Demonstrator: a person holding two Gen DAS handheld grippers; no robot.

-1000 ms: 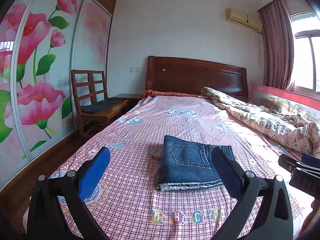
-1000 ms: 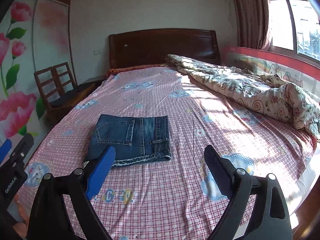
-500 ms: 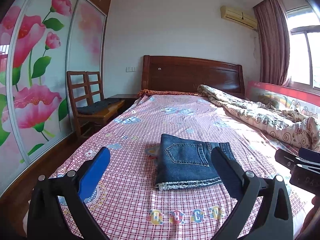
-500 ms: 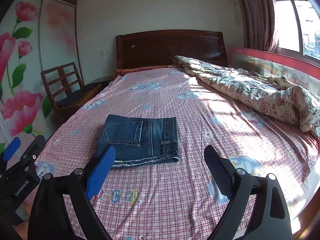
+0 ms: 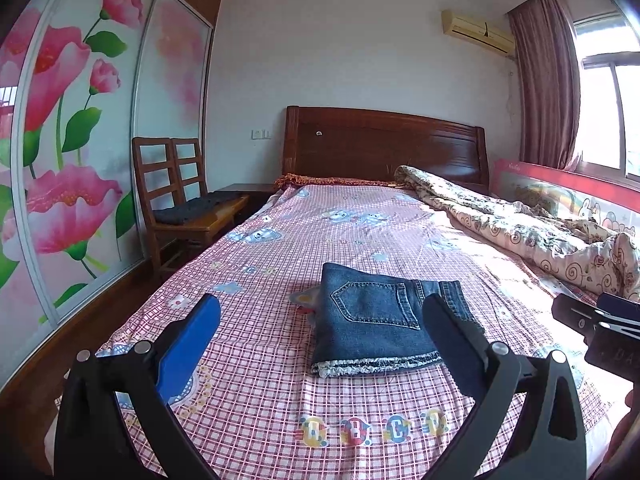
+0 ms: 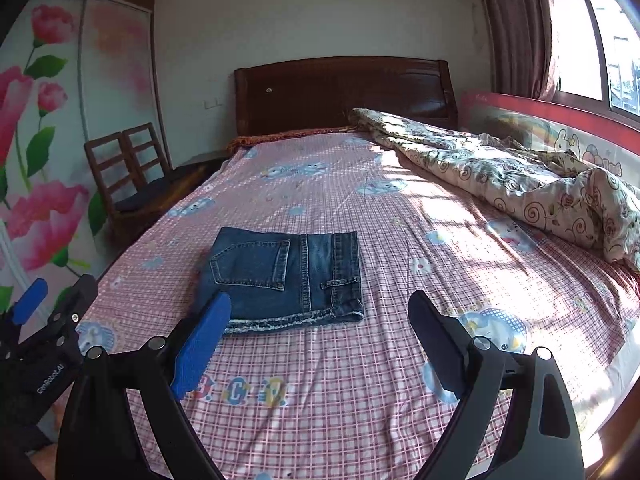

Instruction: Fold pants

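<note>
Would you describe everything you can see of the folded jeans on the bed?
The jeans are dark blue denim, folded into a compact, roughly rectangular stack lying flat on the pink checked sheet. The top layer shows a stitched back pocket, a seam, a belt loop and the waistband along the right side. A pale frayed hem runs along the near edge, where several layers show. Both the left gripper and the right gripper are open and hold nothing; neither looks to be touching the jeans.

We see daylight pouring in from the window [image 6: 596, 36] on the right, overexposed there and laying bright patches across the bed [image 6: 440, 216]. Fisheye distortion bows the wardrobe doors [image 5: 80, 152], and black vignetting fills the corners; focus looks sharp throughout
</note>
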